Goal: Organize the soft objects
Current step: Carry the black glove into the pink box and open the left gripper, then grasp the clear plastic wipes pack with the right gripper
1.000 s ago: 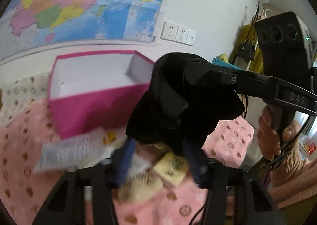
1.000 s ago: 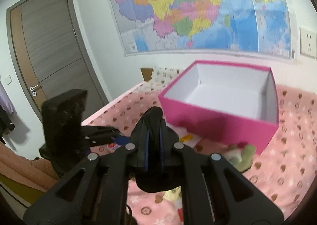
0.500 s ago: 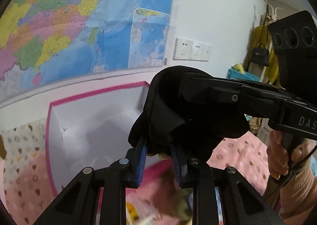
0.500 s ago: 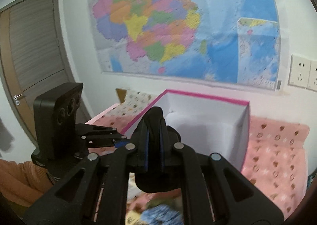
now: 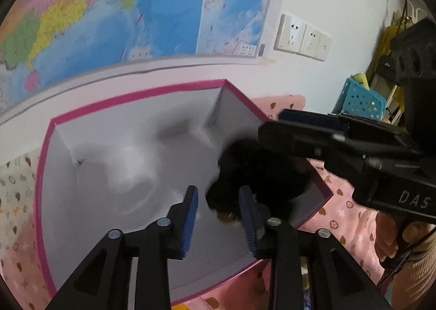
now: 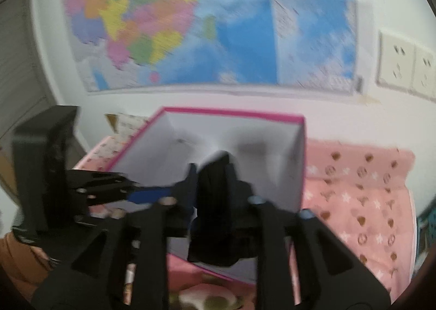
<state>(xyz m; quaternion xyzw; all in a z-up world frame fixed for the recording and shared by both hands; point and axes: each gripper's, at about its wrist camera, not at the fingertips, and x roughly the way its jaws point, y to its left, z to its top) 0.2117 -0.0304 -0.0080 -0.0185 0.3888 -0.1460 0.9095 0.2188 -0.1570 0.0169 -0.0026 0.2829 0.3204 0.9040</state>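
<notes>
Across the middle of both wrist views sits a large open cardboard box with magenta outer walls and rim and a pale grey-white inside (image 5: 128, 162), resting on a pink bedspread printed with brown hearts and white stars (image 5: 343, 209). Inside the box, against its right wall in the left wrist view, lies a soft black fabric bundle (image 5: 253, 173); something small and tan shows at its lower edge, too blurred to name.

At the bottom centre of that view the left gripper (image 5: 219, 217) reaches over the box, its blue-padded jaws opening. The bundle lies between them, just beside the right pad, and the pads do not press on it.

From the right of the frame the right gripper (image 5: 272, 130) comes in above the bundle, held by a hand (image 5: 392, 239) in a ribbed cuff. In the right wrist view its jaws (image 6: 211, 181) are also opening, with the black fabric between them; motion blur hides whether the pads touch it.

On the wall above hang a colourful map (image 6: 207, 23) and white sockets (image 5: 302, 37). A turquoise perforated basket (image 5: 359, 97) stands at the right edge.
</notes>
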